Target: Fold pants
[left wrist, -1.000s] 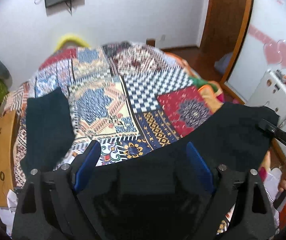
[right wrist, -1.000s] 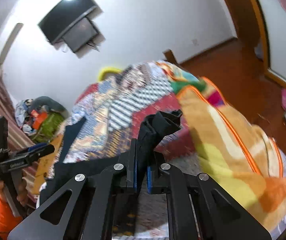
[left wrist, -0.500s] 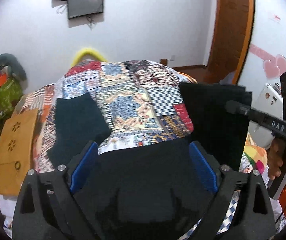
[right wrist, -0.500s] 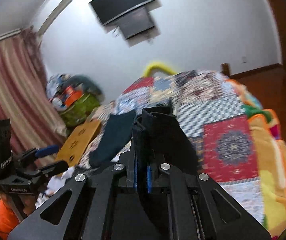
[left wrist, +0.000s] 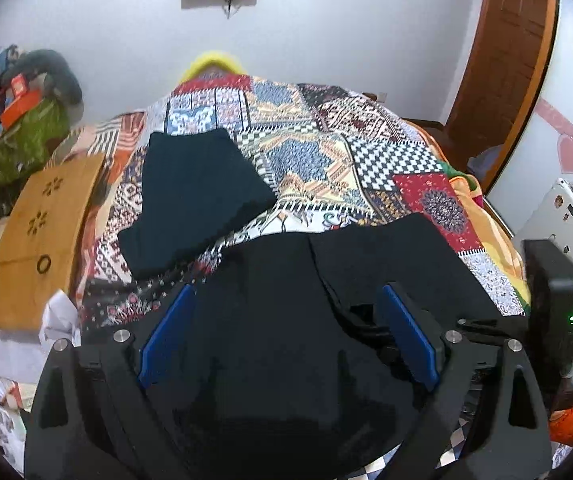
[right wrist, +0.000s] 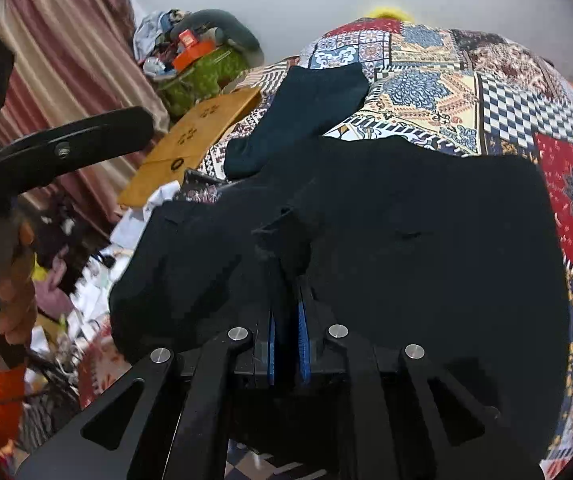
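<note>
Black pants (left wrist: 286,280) lie on the near part of a patchwork bedspread (left wrist: 306,152), folded over on themselves. They fill the middle of the right wrist view (right wrist: 426,240). My left gripper (left wrist: 286,332) is open just above the pants, blue pads wide apart with nothing between them. My right gripper (right wrist: 286,312) is shut on a bunched fold of the black pants, at their near edge. The right gripper's body (left wrist: 550,312) shows at the right edge of the left wrist view. The left gripper's finger (right wrist: 70,144) shows at the left of the right wrist view.
A folded dark teal garment (left wrist: 194,200) lies on the bedspread to the far left, also in the right wrist view (right wrist: 306,116). A tan board (left wrist: 42,232) leans by the bed's left side. Clutter (left wrist: 18,112) piles at the wall. A door (left wrist: 502,60) stands far right.
My right gripper has carried the held part of the pants from the right side over to the left and down onto the rest of the pants. My left gripper stayed open.
</note>
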Motion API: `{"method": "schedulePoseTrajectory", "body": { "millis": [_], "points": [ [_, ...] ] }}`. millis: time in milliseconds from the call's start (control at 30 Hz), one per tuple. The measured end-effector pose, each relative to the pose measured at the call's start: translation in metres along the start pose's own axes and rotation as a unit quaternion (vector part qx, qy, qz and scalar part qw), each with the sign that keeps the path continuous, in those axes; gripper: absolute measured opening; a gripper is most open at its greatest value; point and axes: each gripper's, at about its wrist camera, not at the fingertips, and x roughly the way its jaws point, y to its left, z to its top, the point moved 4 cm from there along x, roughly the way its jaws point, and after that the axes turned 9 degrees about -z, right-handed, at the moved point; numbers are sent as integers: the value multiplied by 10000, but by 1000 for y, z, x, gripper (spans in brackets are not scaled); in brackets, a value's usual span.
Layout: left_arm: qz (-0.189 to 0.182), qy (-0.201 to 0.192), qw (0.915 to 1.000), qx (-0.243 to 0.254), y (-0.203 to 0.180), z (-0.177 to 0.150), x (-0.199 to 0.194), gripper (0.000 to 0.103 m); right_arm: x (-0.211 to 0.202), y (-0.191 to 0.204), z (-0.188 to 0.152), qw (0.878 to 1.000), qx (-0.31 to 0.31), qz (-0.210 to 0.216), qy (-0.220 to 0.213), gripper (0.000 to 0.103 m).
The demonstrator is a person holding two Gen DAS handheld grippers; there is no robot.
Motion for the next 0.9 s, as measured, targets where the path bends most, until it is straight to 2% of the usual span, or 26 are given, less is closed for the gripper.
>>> {"method": "schedulePoseTrajectory", "body": {
  "millis": [133, 200, 267, 400, 567, 633, 733, 833, 867, 900],
  "points": [
    [-1, 43, 10000, -22, -1, 2, 6, 94, -11, -1, 4, 9996, -112, 145, 196, 19],
    [-81, 77, 9999, -28, -4, 5, 11, 94, -22, 0, 1, 9993, -279, 112, 204, 36],
    [-119, 136, 9998, -13, -6, 8, 16, 94, -32, -3, 1, 9991, -395, 38, 125, 46],
    [-217, 334, 9992, 81, -16, 10, 35, 94, -55, -27, 5, 9991, -322, -191, -187, 47],
    [-498, 992, 9938, 6, -29, -4, 76, 94, -70, -71, 6, 9960, -1, -749, -477, 47],
    [-581, 1188, 9912, -36, -32, -12, 87, 94, -68, -86, 3, 9949, 128, -885, -466, 47],
    [-868, 1538, 9839, -273, -37, -26, 106, 83, -57, -104, -9, 9944, 346, -959, -265, 47],
    [-774, 1351, 9875, -240, -43, -29, 104, 81, -50, -113, -21, 9945, 453, -941, -102, 47],
    [-741, 1295, 9886, -194, -48, -30, 102, 74, -48, -114, -25, 9946, 496, -907, -68, 47],
    [-714, 1270, 9892, -151, -50, -30, 101, 59, -47, -116, -28, 9947, 535, -873, -47, 47]
  ]
}}
